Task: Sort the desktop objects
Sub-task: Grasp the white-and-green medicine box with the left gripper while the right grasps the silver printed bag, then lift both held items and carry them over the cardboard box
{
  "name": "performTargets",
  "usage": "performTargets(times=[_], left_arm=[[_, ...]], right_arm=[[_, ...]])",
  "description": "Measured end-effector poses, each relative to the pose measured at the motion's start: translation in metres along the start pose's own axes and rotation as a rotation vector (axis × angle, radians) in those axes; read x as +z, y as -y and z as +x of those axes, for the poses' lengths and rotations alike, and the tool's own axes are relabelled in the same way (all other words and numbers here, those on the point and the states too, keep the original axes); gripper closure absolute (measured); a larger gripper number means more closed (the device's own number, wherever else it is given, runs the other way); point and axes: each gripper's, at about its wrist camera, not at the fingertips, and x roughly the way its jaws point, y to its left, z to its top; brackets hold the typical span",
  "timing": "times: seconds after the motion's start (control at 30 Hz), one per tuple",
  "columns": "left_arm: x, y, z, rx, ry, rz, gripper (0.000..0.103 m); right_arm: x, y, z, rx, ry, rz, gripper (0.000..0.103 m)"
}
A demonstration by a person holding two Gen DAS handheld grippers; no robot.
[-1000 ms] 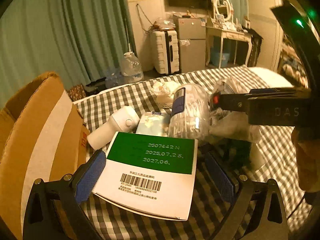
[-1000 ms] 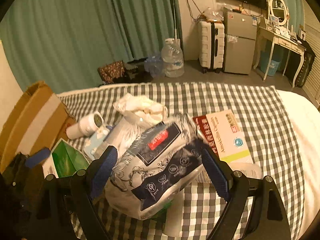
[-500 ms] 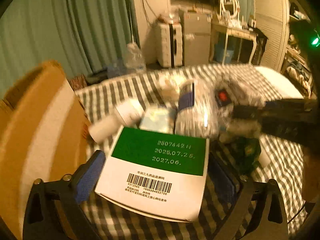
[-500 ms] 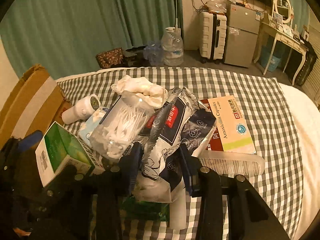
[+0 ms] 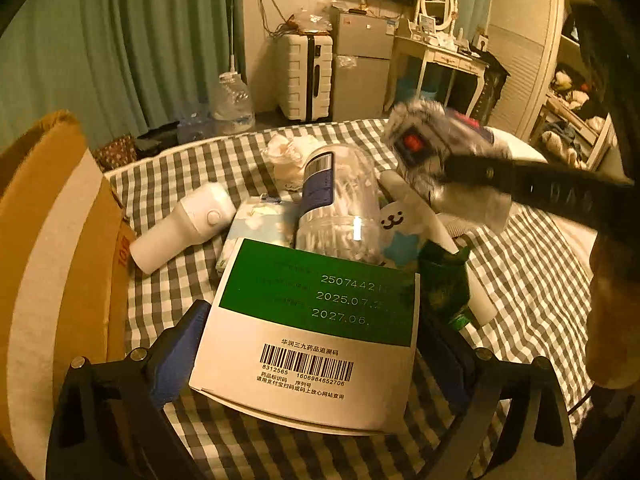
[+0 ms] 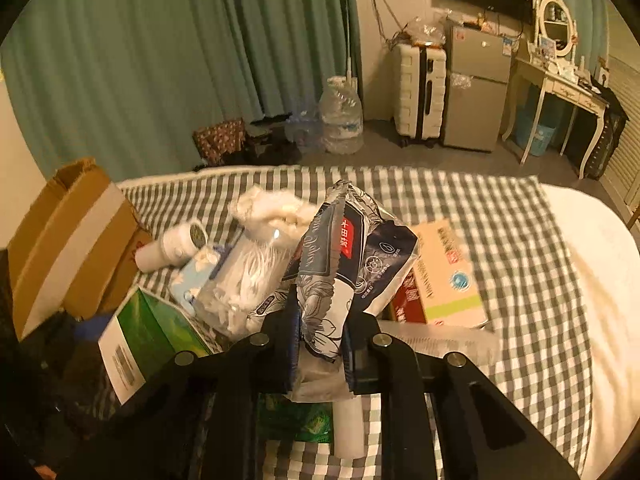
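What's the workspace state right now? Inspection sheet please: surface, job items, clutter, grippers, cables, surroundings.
Surface: checked cloth, bare toward the right.
Job's things: green-and-white box; printed packet; cotton-swab tub; white bottle; tissue pack; red-and-cream box; comb.
Clutter: items heaped together at centre left; crumpled white wad behind them.
Grippers: left gripper shut on the green-and-white box; right gripper closing, its pads pinching the printed packet's lower edge.
Cables: wires hang on the back wall; none seen on the cloth.
Surroundings: cardboard carton at left; green curtain, suitcase, water jug.
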Motion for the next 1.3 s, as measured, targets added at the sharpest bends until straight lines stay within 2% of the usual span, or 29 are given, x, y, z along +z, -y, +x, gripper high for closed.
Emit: performTargets(times=[0.3, 0.6, 0.83, 1.1, 1.3], left_arm=[[0.016, 0.005, -0.019, 0.025, 0.065, -0.012, 0.005], [0.029, 0.004, -0.053, 0.100, 0.172, -0.042, 0.004], [0.036, 0.005, -0.094, 0.134, 0.307, -0.053, 0.004], [0.041, 0.000, -0.146, 0.164, 0.431, -0.059, 0.004], [0.037, -0.017, -0.172, 0.192, 0.469, -0.060, 0.004]], right_arm=[[0.014, 0.006, -0.037, -0.004, 0.111, 0.021, 0.086], [0.022, 0.007, -0.075, 0.012, 0.213, 0.019, 0.086], [0.019, 0.008, -0.104, -0.014, 0.275, 0.015, 0.086], [0.016, -0.008, -0.129, -0.019, 0.318, -0.003, 0.086], [0.016, -0.029, -0.141, -0.029, 0.345, -0.018, 0.085]])
